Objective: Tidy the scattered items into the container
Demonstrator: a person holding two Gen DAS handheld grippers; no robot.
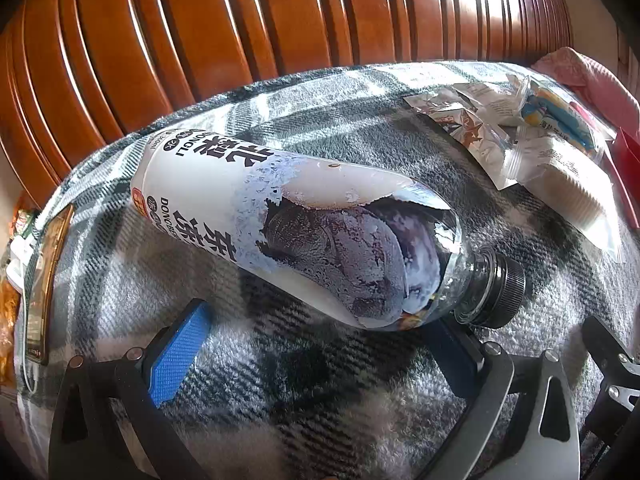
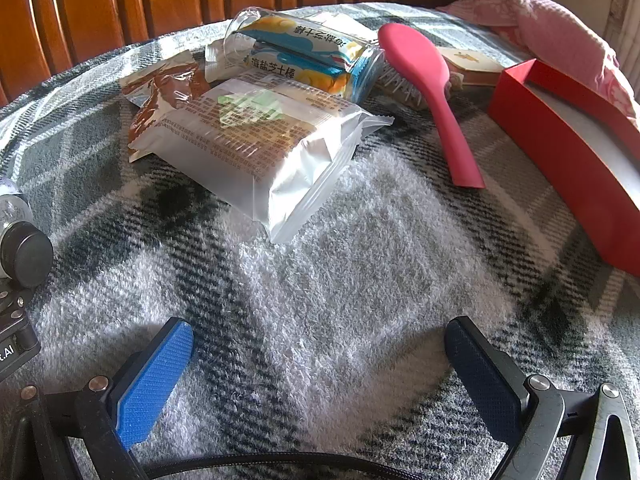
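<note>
One bottle (image 1: pixel 296 224) lies on its side on the plaid blanket (image 2: pixel 320 280), black cap (image 1: pixel 504 292) toward my left gripper (image 1: pixel 320 344), which is spread wide with nothing held; the bottle's shoulder sits just past my fingers, touching neither as far as I can tell. My right-hand pad on that gripper is partly hidden under the bottle. Right gripper (image 2: pixel 320 360): also wide open, empty, low over bare blanket. Four snack packets (image 2: pixel 256 120) in a loose heap, as near as I can count — one large clear-wrapped, one brown, one blue-and-yellow, one white mostly buried. One pink hairbrush (image 2: pixel 424 92) beside the heap, bristles down. One red box (image 2: pixel 560 152), open, at the right, cut off by the frame edge. One small tan box (image 2: pixel 468 64) behind the brush, half hidden. Pink cloth (image 2: pixel 552 28) beyond. Wooden headboard (image 2: pixel 120 0) at the back.
</note>
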